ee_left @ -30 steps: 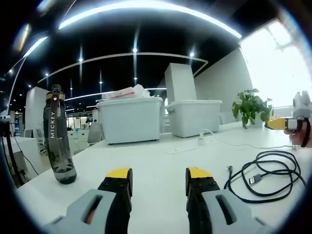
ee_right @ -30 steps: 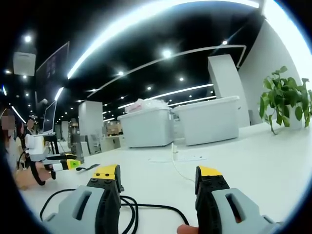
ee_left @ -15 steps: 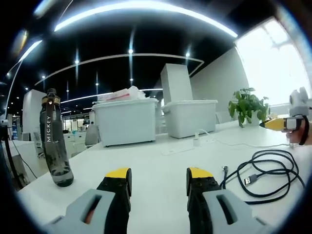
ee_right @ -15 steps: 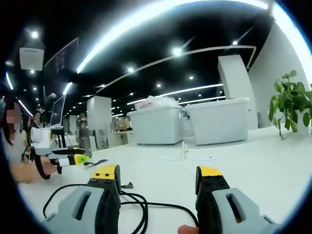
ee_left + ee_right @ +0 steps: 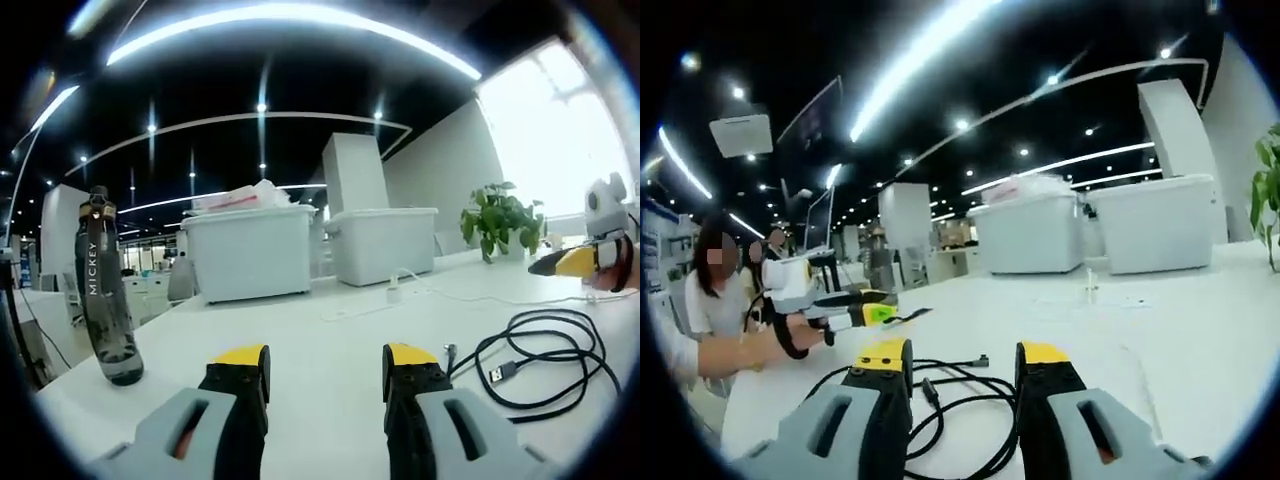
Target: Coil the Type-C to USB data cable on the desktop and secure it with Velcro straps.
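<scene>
The right claw (image 5: pixel 961 362) has narrowed its empty jaws and swung down toward the loose cable (image 5: pixel 958 398) lying uncoiled on the table (image 5: pixel 1200 330), while the left claw (image 5: pixel 325 368) waits apart, so coiling looks imminent.

The black data cable (image 5: pixel 545 360) lies loosely looped on the white surface (image 5: pixel 330 350), off to the right of my left hand-held gripper (image 5: pixel 325 375). Its USB plug (image 5: pixel 497 373) and its smaller plug (image 5: pixel 451 352) both lie free, pointing toward that gripper. From my right hand-held gripper (image 5: pixel 962 372), I see the same loops (image 5: pixel 960 395) sprawled between and just beyond the jaws, uncoiled and unstrapped.
</scene>
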`<state>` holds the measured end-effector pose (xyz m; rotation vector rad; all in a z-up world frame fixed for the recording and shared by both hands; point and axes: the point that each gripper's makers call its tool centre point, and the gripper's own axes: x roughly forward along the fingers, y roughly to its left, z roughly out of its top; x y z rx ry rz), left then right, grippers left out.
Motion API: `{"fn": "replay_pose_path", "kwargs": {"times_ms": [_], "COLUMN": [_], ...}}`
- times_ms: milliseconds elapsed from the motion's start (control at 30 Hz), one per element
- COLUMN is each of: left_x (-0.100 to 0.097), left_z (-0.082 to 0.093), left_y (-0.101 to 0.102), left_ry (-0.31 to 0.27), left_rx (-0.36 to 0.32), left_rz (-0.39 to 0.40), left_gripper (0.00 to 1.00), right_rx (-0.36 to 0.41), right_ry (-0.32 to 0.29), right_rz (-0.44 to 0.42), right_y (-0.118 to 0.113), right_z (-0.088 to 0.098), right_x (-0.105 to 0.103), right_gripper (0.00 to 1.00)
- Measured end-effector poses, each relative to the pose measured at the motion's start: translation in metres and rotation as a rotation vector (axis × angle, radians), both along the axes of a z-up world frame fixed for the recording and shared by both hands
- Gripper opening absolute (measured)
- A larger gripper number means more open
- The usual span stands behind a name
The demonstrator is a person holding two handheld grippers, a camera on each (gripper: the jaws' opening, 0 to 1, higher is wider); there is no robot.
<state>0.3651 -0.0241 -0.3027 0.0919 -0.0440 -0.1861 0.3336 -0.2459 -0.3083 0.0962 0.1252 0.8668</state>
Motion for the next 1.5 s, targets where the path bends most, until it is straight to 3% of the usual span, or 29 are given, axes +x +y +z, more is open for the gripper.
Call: {"fn": "replay_pose_path", "kwargs": {"times_ms": [233,267,367,600,667,833,1133,1300,1433,1500], "left_x": [-0.002,-0.002,-0.003,-0.004,-0.005,-0.006,-0.006,-0.007,-0.007,-0.007], "left_z": [0.003,0.003,0.003,0.004,0.005,0.005,0.006,0.006,0.007,0.007], "left_y": [-0.004,-0.004,-0.007,-0.011,-0.011,-0.014,-0.016,-0.016,-0.018,-0.019], "left_ry": [-0.007,-0.007,-0.007,-0.014,-0.014,-0.016,-0.016,-0.017,-0.018,-0.02], "left_rx": [-0.012,-0.012,-0.009,-0.003,-0.004,-0.009,-0.011,-0.017,-0.015,-0.012], "left_rz": [-0.014,-0.016,-0.022,-0.033,-0.035,-0.043,-0.052,-0.053,-0.06,-0.063], "left_gripper": [0.46,0.46,0.46,0.46,0.46,0.46,0.46,0.46,0.46,0.46], "right_rx": [-0.075,-0.095,-0.178,-0.346,-0.433,-0.468,-0.64,-0.807,-0.876,-0.933], "right_ry": [0.169,0.216,0.259,0.276,0.258,0.285,0.257,0.132,0.045,-0.036], "right_rz": [0.097,0.107,0.106,0.106,0.095,0.095,0.09,0.069,0.027,-0.015], "right_y": [0.009,0.01,0.008,0.014,0.013,0.02,0.01,-0.002,-0.016,-0.025], "right_z": [-0.036,-0.041,-0.051,-0.066,-0.071,-0.073,-0.075,-0.075,-0.063,-0.055], "right_x": [-0.027,-0.031,-0.031,-0.03,-0.027,-0.026,-0.027,-0.023,-0.019,-0.015], "right_gripper": [0.27,0.27,0.26,0.23,0.19,0.16,0.02,0.01,0.01,0.01]}}
